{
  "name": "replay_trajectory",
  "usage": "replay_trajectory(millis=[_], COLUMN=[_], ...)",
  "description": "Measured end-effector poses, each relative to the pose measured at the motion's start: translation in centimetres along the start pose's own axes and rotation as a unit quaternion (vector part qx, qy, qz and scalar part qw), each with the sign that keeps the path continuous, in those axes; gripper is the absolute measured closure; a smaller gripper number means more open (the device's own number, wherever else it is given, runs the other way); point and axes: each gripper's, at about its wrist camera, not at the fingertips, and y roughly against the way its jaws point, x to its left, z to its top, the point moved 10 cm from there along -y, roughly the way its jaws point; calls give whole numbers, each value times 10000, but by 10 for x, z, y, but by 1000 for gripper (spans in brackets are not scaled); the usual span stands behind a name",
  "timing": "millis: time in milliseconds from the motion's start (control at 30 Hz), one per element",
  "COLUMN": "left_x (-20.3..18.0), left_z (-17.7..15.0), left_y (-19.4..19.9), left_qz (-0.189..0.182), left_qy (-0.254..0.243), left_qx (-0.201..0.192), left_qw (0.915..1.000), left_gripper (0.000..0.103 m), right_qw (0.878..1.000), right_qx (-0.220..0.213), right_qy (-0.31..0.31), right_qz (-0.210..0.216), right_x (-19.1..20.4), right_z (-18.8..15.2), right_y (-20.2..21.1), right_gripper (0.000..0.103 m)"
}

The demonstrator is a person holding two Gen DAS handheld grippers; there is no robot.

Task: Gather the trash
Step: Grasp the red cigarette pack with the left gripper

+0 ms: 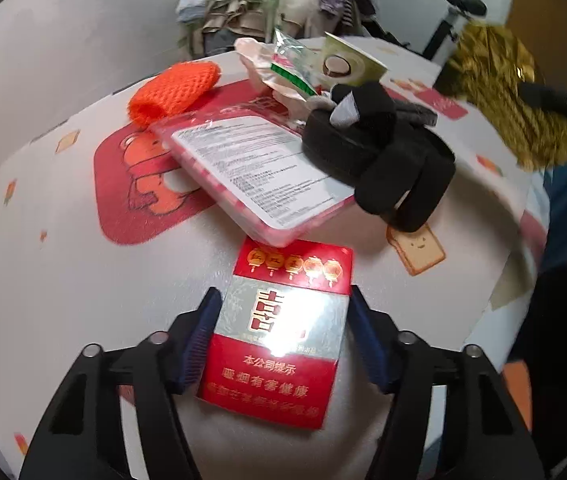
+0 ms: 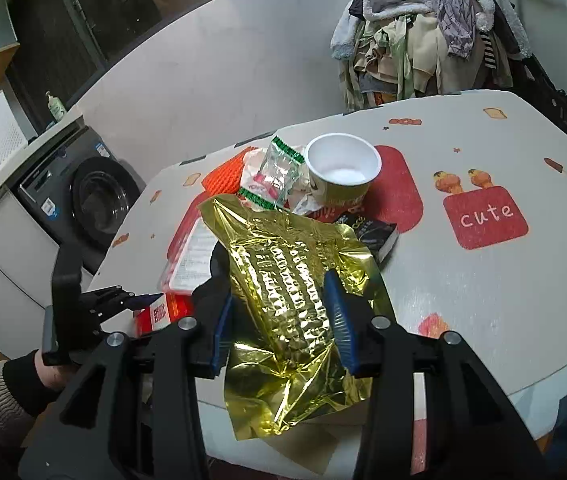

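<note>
While each claw grips one item, one cup (image 2: 342,168) stands.

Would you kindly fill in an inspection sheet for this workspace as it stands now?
Surface: round white table with red cartoon stickers.
Job's things: red cigarette pack between the left gripper's fingers; gold foil bag between the right gripper's fingers; pink flat package, orange foam net, clear wrapper, paper cup and small black box piled on the table.
Clutter: black strap-like item lying on the pink package.
Grippers: left gripper closed on the pack; right gripper gripping the bag.
Cables: nothing seen.
Surroundings: washing machine, heap of clothes behind the table.
</note>
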Motion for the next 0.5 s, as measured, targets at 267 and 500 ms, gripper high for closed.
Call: replay_trajectory(millis=[267,500], left_x=[-7,-29], left_z=[-26,-43], left_y=[37,79], left_qz=[-79,-62], left_qy=[546,835], left_qx=[-196,-572], left_qw=[9983,9948], left_gripper=[45,45], right_qw=[10000,9999], right_qx=[67,81], right_qy=[13,-6], right_qz=[39,119], right_x=[6,16], right_z=[-17,-36], right_y=[7,22], right_gripper=[59,59])
